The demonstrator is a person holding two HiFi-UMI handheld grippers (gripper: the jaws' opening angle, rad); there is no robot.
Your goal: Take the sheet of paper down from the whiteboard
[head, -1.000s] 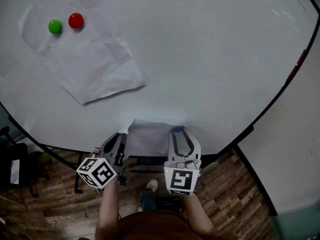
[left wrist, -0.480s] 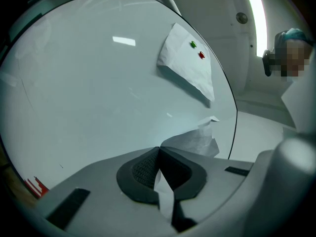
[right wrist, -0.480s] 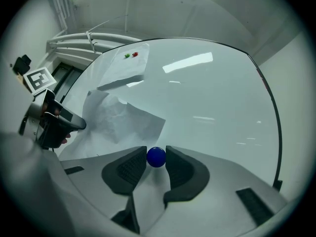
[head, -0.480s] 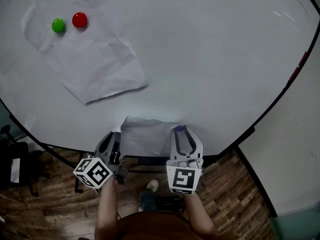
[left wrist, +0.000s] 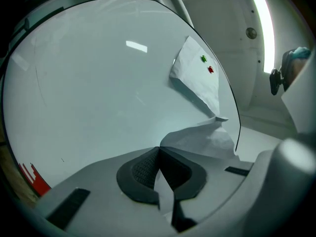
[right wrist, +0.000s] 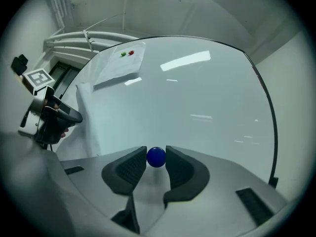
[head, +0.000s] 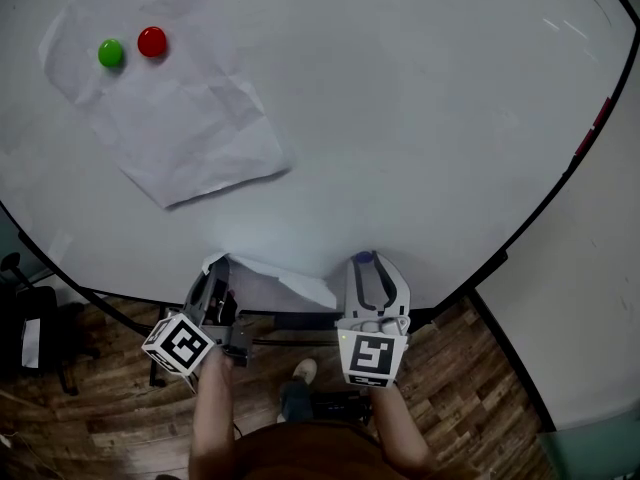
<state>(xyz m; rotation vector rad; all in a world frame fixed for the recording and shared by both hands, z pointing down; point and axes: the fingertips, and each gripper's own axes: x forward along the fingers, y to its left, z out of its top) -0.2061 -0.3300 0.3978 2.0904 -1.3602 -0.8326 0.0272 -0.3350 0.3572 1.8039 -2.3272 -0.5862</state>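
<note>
A loose white sheet of paper [head: 272,280] hangs crumpled at the whiteboard's [head: 420,118] lower edge. My left gripper [head: 214,271] is shut on its left corner; in the left gripper view the paper [left wrist: 202,137] runs out from between the closed pads [left wrist: 143,169]. My right gripper [head: 366,261] stands just right of the sheet, its jaws closed on a small blue magnet [right wrist: 156,157]. A second creased sheet [head: 170,108] stays on the board at the upper left, under a green magnet [head: 110,53] and a red magnet [head: 152,41].
The board's dark frame [head: 560,188] curves down the right side, with a pale wall [head: 590,298] beyond it. Wooden floor [head: 90,408] lies below, with a black chair [head: 30,318] at the left. The person's shoe [head: 303,370] shows between the grippers.
The held sheet has dropped and folded lower along the board's bottom edge. My left gripper has shifted a little left and rolled with it. The right gripper has stayed put.
</note>
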